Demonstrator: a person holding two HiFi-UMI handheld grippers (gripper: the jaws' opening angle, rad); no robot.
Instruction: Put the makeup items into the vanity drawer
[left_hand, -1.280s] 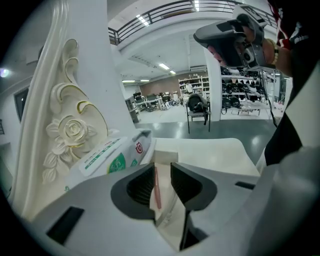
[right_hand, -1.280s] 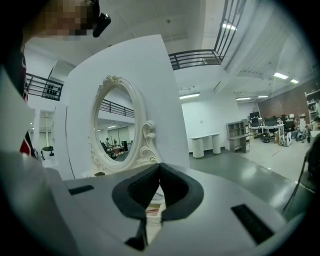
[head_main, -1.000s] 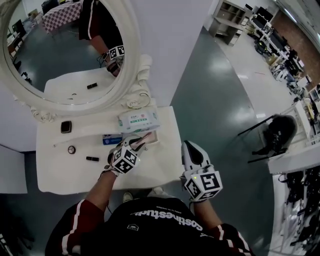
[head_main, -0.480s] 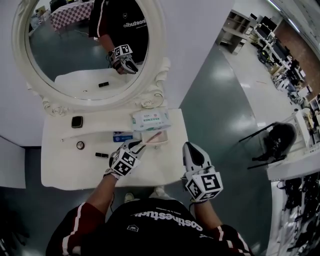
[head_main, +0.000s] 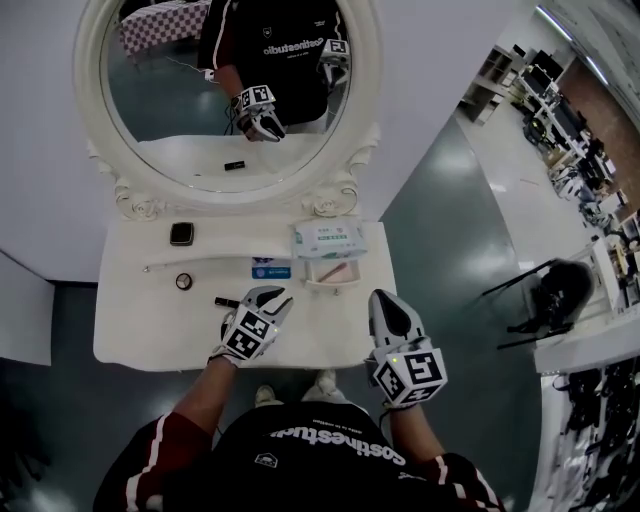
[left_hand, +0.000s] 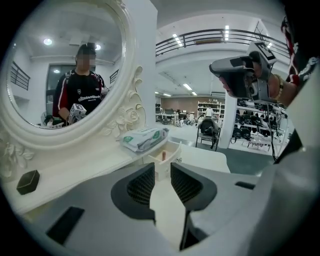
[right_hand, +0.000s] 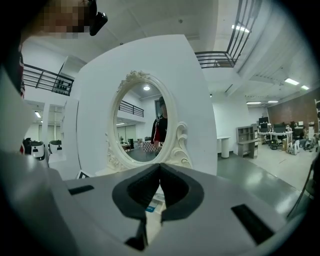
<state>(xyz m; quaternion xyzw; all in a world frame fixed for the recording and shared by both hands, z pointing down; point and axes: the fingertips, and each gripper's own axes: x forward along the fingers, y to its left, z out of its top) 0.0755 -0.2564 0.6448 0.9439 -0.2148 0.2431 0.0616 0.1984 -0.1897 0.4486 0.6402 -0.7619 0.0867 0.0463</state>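
Observation:
The small white drawer (head_main: 333, 283) stands open on the vanity top, with a pink stick (head_main: 333, 271) lying inside it. In the left gripper view the drawer (left_hand: 169, 151) lies ahead of the jaws. My left gripper (head_main: 268, 296) hovers just left of the drawer, open, with nothing between its jaws (left_hand: 161, 172). A black lipstick (head_main: 227, 301) lies beside its left finger. Further left are a round pot (head_main: 184, 281), a long white stick (head_main: 200, 262) and a black compact (head_main: 181, 234). My right gripper (head_main: 385, 304) is shut and empty at the table's right front corner.
A wipes pack (head_main: 328, 240) lies behind the drawer and a blue box (head_main: 271, 268) to its left. The oval mirror (head_main: 228, 100) rises at the back of the white table (head_main: 150, 330). Grey floor lies to the right.
The left gripper let go of the pink stick, which now lies in the drawer, and drew back from the drawer toward the table's front. The right gripper has barely moved.

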